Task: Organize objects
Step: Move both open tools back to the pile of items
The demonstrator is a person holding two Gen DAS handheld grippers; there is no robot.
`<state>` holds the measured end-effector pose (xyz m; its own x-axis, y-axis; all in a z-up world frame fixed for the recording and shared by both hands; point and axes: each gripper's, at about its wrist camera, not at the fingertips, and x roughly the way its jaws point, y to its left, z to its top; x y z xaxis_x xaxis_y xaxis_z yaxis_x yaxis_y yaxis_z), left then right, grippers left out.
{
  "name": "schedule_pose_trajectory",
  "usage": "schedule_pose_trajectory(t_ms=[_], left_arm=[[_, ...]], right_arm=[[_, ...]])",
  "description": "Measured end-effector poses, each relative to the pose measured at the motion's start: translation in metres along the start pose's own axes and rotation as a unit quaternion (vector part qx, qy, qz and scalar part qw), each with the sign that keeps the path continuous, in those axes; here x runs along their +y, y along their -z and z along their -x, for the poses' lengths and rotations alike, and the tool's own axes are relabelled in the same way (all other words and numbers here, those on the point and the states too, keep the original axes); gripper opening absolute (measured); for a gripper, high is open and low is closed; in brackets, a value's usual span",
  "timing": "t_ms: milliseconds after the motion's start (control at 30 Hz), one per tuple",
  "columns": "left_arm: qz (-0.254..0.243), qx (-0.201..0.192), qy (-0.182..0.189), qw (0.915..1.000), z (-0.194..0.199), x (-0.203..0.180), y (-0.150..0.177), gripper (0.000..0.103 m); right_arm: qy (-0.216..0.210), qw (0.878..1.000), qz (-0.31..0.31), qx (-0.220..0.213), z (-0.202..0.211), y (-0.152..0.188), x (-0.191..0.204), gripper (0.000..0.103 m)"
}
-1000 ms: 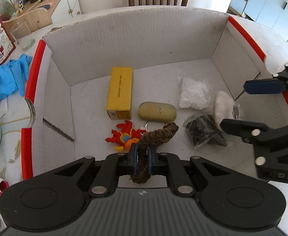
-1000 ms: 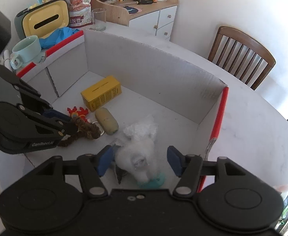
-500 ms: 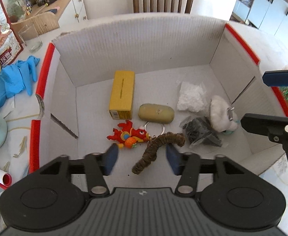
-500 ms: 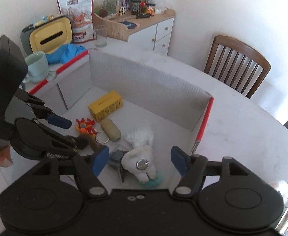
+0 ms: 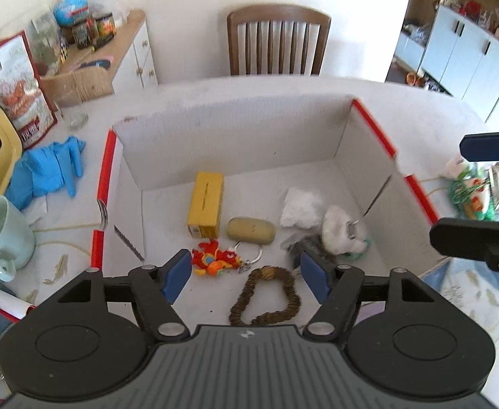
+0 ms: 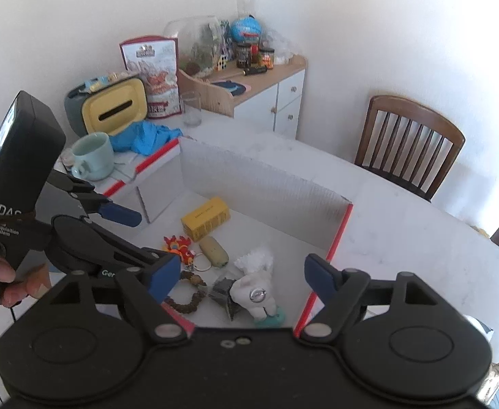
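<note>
A white cardboard box (image 5: 235,129) with red edges holds the objects. On its floor lie a brown bead bracelet (image 5: 266,296), a red-orange toy keychain (image 5: 215,258), a tan oval case (image 5: 251,231), a yellow box (image 5: 205,203), a white crumpled piece (image 5: 300,208), a white plush figure (image 5: 339,233) and a dark bag (image 5: 302,247). My left gripper (image 5: 246,281) is open and empty, raised above the bracelet. My right gripper (image 6: 239,277) is open and empty, above the white plush figure (image 6: 258,294); its fingers (image 5: 487,148) show at the right of the left wrist view.
Left of the box sit a mint mug (image 5: 0,235), blue gloves (image 5: 48,167), a yellow-lidded container (image 6: 113,109), a snack bag (image 6: 154,75) and a glass (image 6: 192,112). A green-orange bundle (image 5: 470,194) lies right of the box. A wooden chair (image 5: 278,41) stands behind.
My left gripper opened and let go of the bracelet, which now lies looped on the box floor. Both grippers rose and drew back from the box.
</note>
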<state>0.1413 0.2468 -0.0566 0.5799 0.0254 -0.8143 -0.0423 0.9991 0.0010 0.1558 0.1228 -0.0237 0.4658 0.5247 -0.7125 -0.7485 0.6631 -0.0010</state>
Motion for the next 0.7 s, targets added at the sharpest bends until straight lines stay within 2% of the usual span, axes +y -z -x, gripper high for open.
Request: schedule_pose_trajectory(t_ms=[233,433,700], left_arm=[[-0.008,-0.039,0.004,0.9992,0.031,-0.022,-0.003,0.074],[-0.005,-0.068,0.01,0.9976,0.053,-0.049,-0.007,0.082],[-0.002,-0.085,0.022,0.9962,0.064,-0.09,-0.012,0.085]], right_arm=[[-0.005,0.999,-0.006,-0.033,0.034,0.004,-0.005,0.085],[-0.008,0.998,-0.009,-0.057,0.063,0.013,-0.018,0.086],[0.0,0.996,-0.027,-0.079,0.1,0.031,-0.051,0.095]])
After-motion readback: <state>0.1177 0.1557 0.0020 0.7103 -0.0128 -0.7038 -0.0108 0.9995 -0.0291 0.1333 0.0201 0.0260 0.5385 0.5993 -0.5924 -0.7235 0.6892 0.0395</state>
